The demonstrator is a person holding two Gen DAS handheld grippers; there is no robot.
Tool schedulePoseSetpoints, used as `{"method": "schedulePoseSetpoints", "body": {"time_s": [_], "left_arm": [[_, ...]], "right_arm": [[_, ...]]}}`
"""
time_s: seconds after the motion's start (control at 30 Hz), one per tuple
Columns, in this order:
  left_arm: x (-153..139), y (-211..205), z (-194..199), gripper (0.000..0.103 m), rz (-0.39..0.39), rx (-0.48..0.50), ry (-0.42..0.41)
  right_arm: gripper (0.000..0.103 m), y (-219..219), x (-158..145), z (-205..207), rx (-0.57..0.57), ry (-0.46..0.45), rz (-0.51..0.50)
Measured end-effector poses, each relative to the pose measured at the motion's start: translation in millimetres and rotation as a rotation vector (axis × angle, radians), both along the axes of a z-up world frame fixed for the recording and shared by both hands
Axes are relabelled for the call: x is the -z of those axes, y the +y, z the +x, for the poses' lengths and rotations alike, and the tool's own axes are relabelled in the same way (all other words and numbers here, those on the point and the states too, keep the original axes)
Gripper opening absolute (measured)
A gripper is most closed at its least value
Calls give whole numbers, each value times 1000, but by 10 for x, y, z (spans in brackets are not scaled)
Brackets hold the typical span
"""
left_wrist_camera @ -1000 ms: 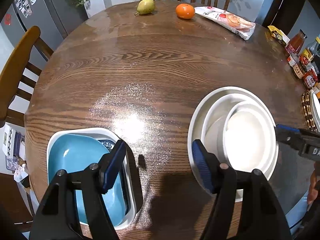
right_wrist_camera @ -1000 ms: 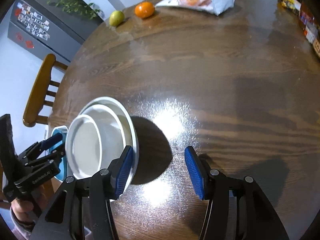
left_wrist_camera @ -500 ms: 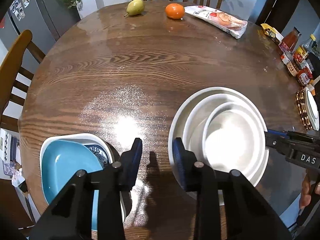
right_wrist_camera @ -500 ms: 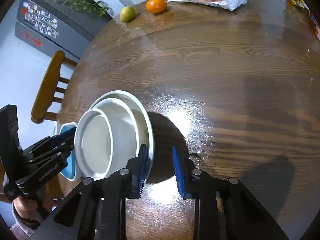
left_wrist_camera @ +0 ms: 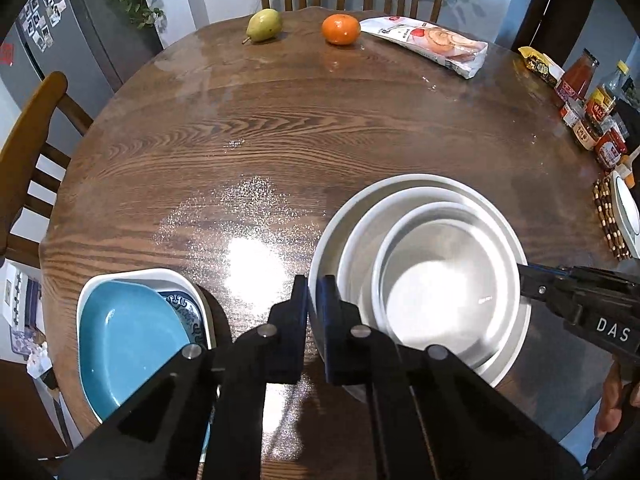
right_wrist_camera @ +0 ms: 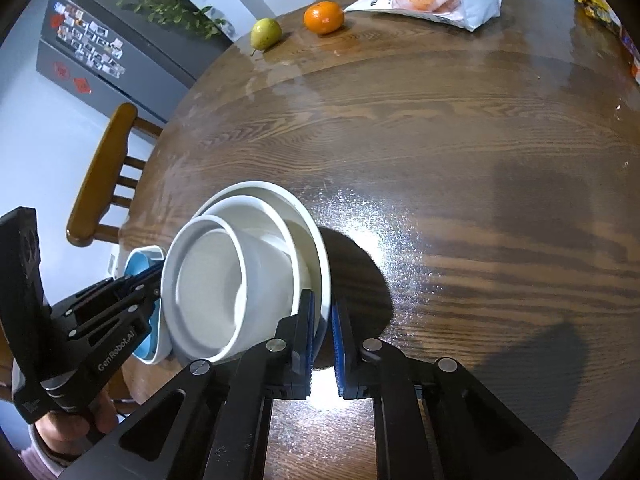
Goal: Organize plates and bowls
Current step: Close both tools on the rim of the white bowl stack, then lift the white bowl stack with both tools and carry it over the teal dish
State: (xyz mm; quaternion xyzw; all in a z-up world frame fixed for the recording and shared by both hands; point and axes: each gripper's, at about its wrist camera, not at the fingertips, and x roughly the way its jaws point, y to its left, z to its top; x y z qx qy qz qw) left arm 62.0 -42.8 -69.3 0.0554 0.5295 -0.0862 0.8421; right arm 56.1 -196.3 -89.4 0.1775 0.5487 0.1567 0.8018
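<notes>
Three white round ceramic bowls sit nested, the largest white outer bowl [left_wrist_camera: 328,240] holding a middle white bowl [left_wrist_camera: 360,232] and a small white inner bowl [left_wrist_camera: 440,280]. In the left wrist view the stack fills the lower right of the frame; in the right wrist view it lies at lower left, tilted toward the camera and apparently lifted off the round dark wooden table [left_wrist_camera: 280,120], with a dark shadow on the wood beside it.

Both grippers pinch the outer bowl's rim from opposite sides. The left gripper [left_wrist_camera: 317,300] has its blue-padded jaws drawn narrow around the rim at the lower centre of its view. The right gripper [right_wrist_camera: 322,332] clamps the rim likewise, the white edge running between its ribbed blue pads [right_wrist_camera: 336,332].

At the lower left of the left wrist view a square white dish [left_wrist_camera: 132,276] at the table's edge holds a blue-patterned plate [left_wrist_camera: 186,308] and a turquoise dish [left_wrist_camera: 124,332] on top.

The step in hand looks like carrying the bowl stack, held two-handed, to its resting place. The next move likely calls for keeping both grips level and moving together, since the loose inner bowls could slide if the tilt grows. A pear [left_wrist_camera: 263,25], an orange [left_wrist_camera: 340,29] and a snack bag [left_wrist_camera: 428,42] lie at the far edge, well apart.
</notes>
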Motion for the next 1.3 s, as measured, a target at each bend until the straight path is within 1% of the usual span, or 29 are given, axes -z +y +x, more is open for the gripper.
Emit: {"method": "schedulePoseSetpoints", "body": {"time_s": [0.73,1.07,1.3], "left_arm": [[-22,13,-60,1,-30,-30,-19],[-150,41,-113,1,-32,-43,-65],[-267,99,-151,2,-37,-61,-105]], "right_arm": [[11,59,-34,-66,29,-28,-39],[11,61,-134,-92,30,-59,-39],[11,114,-298,-110,21,-100,-42]]}}
